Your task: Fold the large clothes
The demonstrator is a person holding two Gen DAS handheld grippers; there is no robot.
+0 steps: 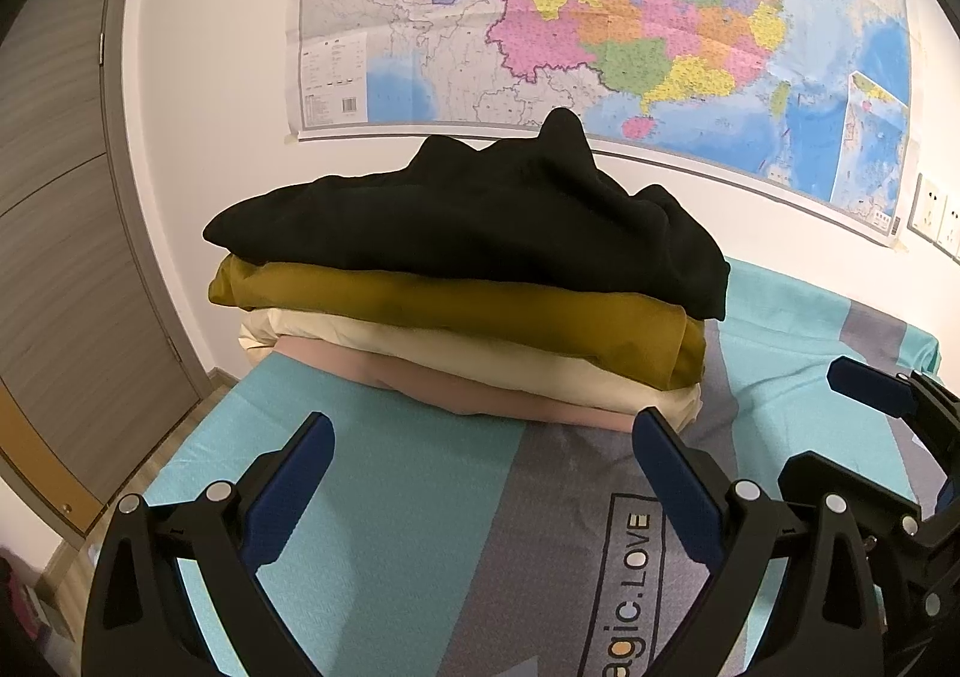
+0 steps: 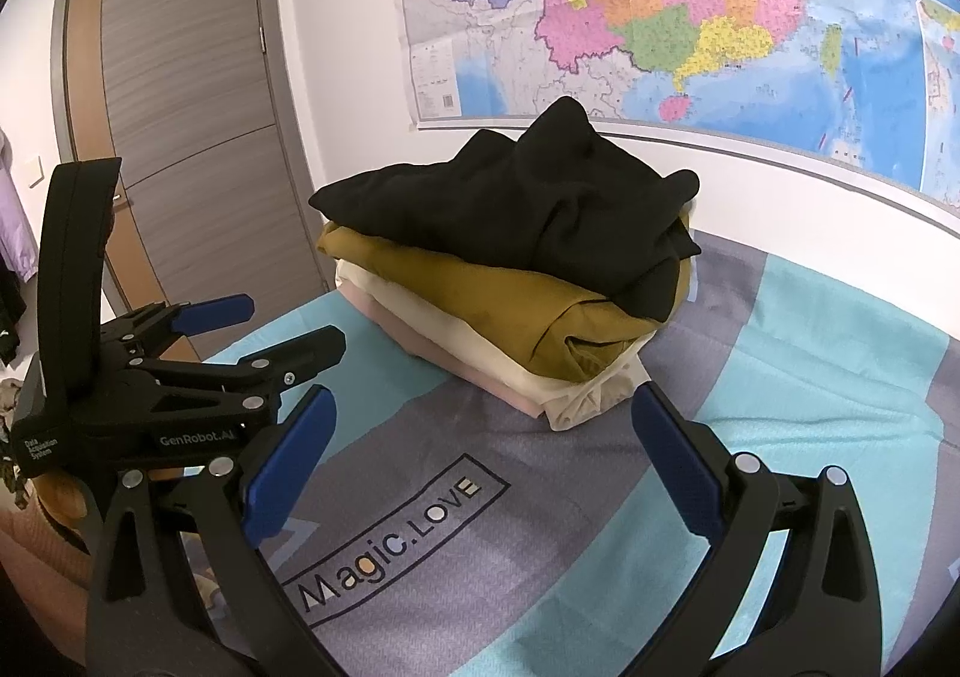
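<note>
Both jaws spread and empty, left gripper (image 1: 483,455) and right gripper (image 2: 480,437) hover before the clothes stack (image 1: 468,281) at the bed's (image 1: 384,497) far-left corner; risk: the rumpled black garment (image 2: 528,203) slides off when nudged.

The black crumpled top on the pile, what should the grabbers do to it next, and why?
Probably move the open left gripper forward to the black crumpled garment. It lies bunched and unfolded atop the folded mustard cloth, cream cloth and pink cloth. The right gripper is also open and empty.
</note>
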